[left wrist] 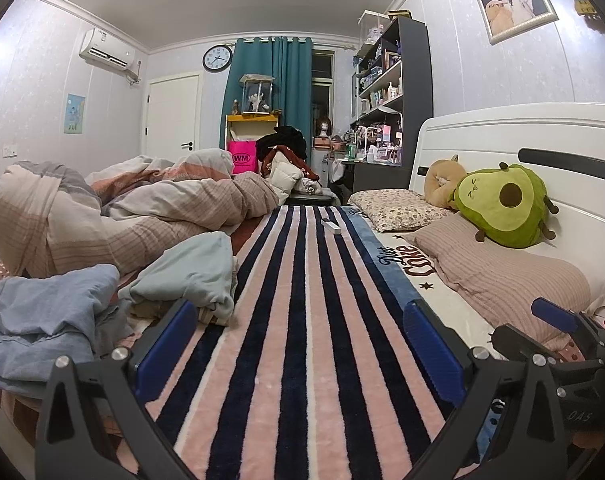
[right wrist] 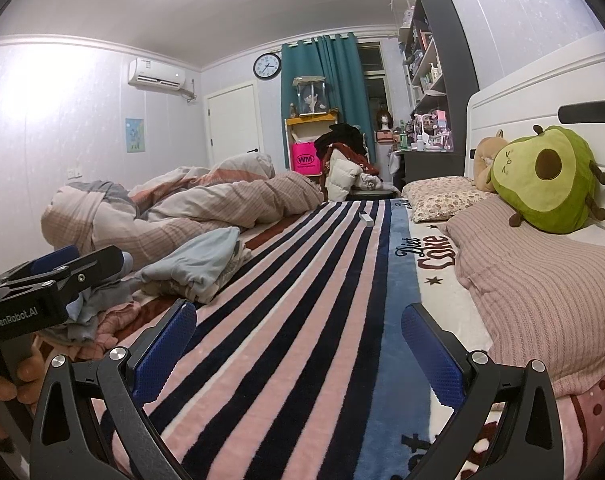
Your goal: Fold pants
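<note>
A pile of crumpled clothes lies on the left of the bed: a blue-grey garment [left wrist: 42, 320] and a pale blue-green one [left wrist: 190, 272], also in the right wrist view [right wrist: 198, 260]. Which are the pants I cannot tell. My left gripper [left wrist: 298, 344] is open and empty over the striped blanket [left wrist: 302, 280], to the right of the pile. My right gripper [right wrist: 298, 344] is open and empty over the same blanket [right wrist: 302, 280]. The left gripper's body [right wrist: 42, 280] shows at the left of the right wrist view, near the clothes.
A bunched duvet [left wrist: 122, 208] fills the far left of the bed. Pillows [left wrist: 502, 272] and an avocado plush [left wrist: 506, 204] lie along the white headboard [left wrist: 502, 136] on the right. A small white box [left wrist: 331, 225] sits far down the blanket.
</note>
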`<state>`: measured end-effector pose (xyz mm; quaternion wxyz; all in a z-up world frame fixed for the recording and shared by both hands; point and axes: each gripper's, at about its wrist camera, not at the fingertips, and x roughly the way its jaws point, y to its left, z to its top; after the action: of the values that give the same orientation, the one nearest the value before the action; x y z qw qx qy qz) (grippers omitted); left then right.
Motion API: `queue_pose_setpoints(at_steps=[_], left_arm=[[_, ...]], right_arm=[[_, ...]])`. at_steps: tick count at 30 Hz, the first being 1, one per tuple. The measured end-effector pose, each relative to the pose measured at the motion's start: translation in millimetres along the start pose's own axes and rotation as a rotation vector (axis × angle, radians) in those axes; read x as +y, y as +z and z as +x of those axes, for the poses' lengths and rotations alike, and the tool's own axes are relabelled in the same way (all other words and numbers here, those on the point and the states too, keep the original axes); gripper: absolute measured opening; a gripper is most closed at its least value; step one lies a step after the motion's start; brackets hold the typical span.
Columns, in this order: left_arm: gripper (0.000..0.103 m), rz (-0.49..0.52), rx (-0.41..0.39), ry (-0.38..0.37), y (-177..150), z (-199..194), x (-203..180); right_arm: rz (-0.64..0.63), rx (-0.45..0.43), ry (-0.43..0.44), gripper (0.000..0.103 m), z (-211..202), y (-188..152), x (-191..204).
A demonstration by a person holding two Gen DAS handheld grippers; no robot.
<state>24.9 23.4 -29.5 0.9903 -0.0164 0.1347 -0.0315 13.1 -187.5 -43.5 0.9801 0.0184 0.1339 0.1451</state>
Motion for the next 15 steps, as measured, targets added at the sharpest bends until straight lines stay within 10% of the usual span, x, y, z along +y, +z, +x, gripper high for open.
queue_pose_setpoints(at_steps=[15], left_arm=[[0.102,0.008,0.003,-0.021,-3.7,2.7,-0.4]], right_arm=[[0.002,0.001,0.001,0.102,0.0,-0.7,0.1]])
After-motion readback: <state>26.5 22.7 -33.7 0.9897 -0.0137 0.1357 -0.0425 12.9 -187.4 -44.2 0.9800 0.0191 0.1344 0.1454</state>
